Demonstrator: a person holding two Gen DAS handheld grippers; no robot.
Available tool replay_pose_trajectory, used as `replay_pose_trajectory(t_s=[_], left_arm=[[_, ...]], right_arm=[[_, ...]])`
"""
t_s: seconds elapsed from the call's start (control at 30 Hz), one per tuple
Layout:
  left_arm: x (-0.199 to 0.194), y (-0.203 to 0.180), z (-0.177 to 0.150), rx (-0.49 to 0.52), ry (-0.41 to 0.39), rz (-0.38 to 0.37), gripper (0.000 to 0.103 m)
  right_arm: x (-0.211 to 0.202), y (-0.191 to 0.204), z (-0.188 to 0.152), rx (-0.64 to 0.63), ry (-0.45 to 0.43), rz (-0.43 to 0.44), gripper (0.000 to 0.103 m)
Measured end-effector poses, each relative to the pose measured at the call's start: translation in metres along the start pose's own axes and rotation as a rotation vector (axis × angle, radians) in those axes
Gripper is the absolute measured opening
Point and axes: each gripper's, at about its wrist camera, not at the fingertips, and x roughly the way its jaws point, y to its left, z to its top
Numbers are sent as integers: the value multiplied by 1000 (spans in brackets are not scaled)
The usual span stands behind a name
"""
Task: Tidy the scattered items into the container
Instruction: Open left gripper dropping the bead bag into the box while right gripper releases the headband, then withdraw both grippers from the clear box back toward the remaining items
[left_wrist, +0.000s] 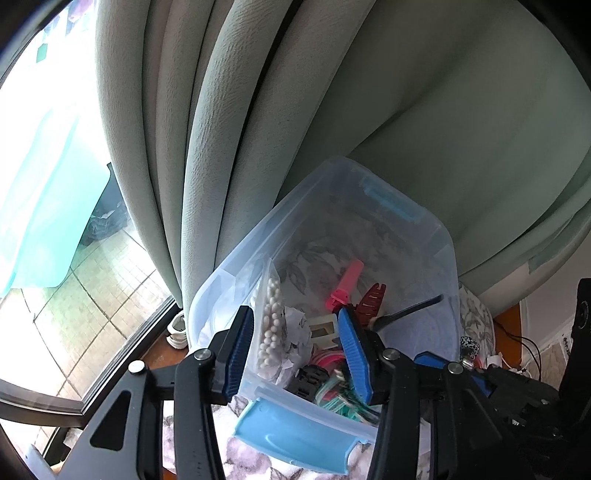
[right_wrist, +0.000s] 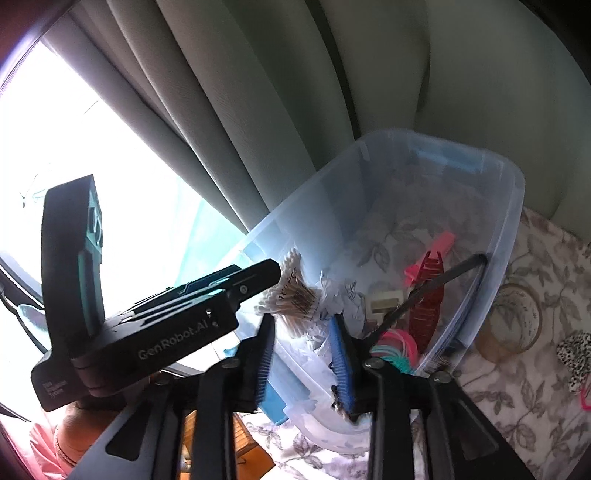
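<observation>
Both grippers poised over the clear container

Left gripper and right gripper jaws stand part-open, gripping nothing; black comb leans against the container's right wall

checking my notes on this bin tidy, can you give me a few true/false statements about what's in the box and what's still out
1. The clear plastic bin already holds a red hair claw. True.
2. The bin is empty. False: it also holds a bag of white beads, cotton swabs and a pink clip.
3. A roll of tape lies outside the bin on the floral cloth. True.
4. The left gripper is clamped on the bead bag. False: its pads stand apart, nothing gripped.
5. The leopard-print scrunchie is inside the bin. False: it lies on the cloth.
</observation>
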Motion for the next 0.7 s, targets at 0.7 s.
replay_pose_trajectory(t_s=[0.7], left_arm=[[-19, -28, -7, 64, -10, -10, 49]], right_arm=[[-51, -30, -16, 108, -99, -10, 38]])
